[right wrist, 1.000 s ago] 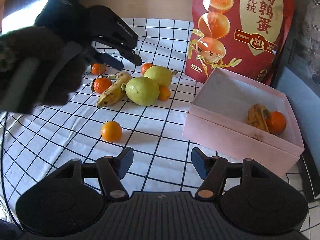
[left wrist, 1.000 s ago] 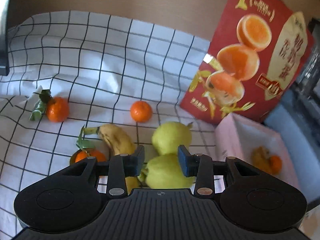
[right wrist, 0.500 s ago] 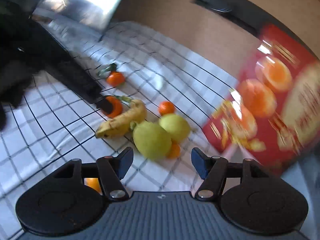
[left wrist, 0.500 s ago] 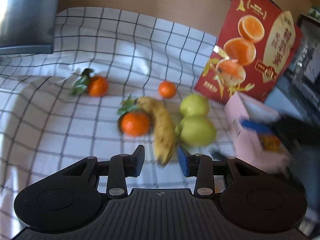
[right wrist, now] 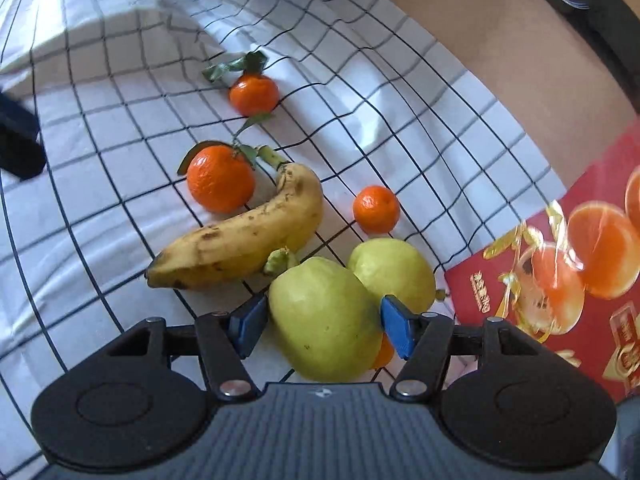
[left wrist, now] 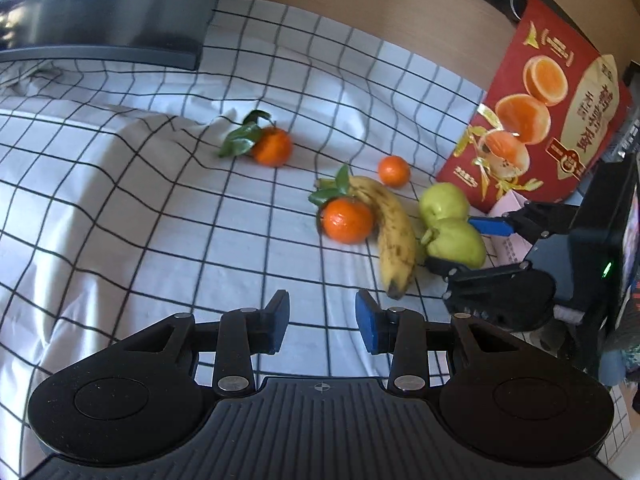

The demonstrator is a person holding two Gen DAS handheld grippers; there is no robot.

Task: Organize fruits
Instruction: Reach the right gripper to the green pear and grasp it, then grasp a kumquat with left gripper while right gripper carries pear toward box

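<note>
The right gripper (right wrist: pixel 324 326) has its jaws spread around the near pear (right wrist: pixel 324 320), whose stem end points at the banana (right wrist: pixel 244 240); left gripper (left wrist: pixel 322 320) jaws released.

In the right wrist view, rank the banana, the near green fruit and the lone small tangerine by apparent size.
1. Banana and near green fruit: too alike to rank; the fruit sits closest to the camera, between the open right gripper fingers.
2. Small tangerine: clearly smallest.
</note>
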